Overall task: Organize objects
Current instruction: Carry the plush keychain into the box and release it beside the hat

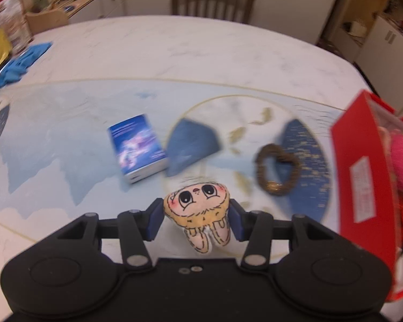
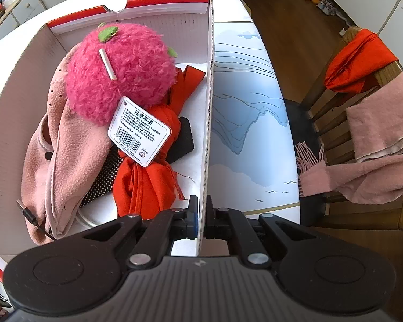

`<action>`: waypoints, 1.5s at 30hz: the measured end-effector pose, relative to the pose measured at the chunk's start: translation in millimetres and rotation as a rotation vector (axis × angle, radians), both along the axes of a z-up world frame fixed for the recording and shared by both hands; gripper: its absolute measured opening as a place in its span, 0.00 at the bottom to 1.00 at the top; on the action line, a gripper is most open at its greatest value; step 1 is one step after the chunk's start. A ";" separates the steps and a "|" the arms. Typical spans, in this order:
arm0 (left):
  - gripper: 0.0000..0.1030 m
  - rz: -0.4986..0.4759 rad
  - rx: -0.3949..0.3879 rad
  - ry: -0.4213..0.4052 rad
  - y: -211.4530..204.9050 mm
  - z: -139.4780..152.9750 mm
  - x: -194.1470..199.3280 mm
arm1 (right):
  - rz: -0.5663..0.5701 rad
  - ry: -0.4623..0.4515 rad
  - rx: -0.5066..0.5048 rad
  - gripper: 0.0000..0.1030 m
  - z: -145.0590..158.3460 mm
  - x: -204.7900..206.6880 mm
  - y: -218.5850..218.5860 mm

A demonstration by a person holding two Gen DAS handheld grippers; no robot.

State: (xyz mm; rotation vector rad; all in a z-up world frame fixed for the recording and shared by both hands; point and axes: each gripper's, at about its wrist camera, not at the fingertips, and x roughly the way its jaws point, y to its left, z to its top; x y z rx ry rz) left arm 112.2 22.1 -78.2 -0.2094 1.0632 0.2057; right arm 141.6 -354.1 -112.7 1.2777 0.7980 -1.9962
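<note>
Beyond the far edge of the white marble-look oval table [image 1: 201, 51] stands a slatted wooden chair [image 1: 212, 0]. Beside its right edge, another wooden chair [image 2: 384, 86] carries an orange cloth [image 2: 357, 61] and a fringed pink scarf [image 2: 376, 145].

Left view blurred – red box [image 1: 362, 187] cut off by right edge

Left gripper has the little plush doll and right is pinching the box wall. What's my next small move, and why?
Probably carry the plush doll, clamped in the left gripper, rightward over the red box wall. The right gripper pinches that wall, and bare floor shows beside the red cloth.
</note>
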 end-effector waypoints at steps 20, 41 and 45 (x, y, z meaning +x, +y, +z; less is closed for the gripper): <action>0.47 -0.390 -0.059 -0.128 -118.1 65.0 6.7 | -0.016 0.000 -0.003 0.03 -0.3 3.7 -0.6; 0.47 -0.701 0.001 -0.070 -233.6 41.3 30.9 | -0.038 -0.009 -0.012 0.03 -0.8 4.4 -0.2; 0.47 -0.750 0.013 -0.046 -250.6 29.8 34.5 | -0.040 -0.007 -0.012 0.03 -1.0 4.2 0.4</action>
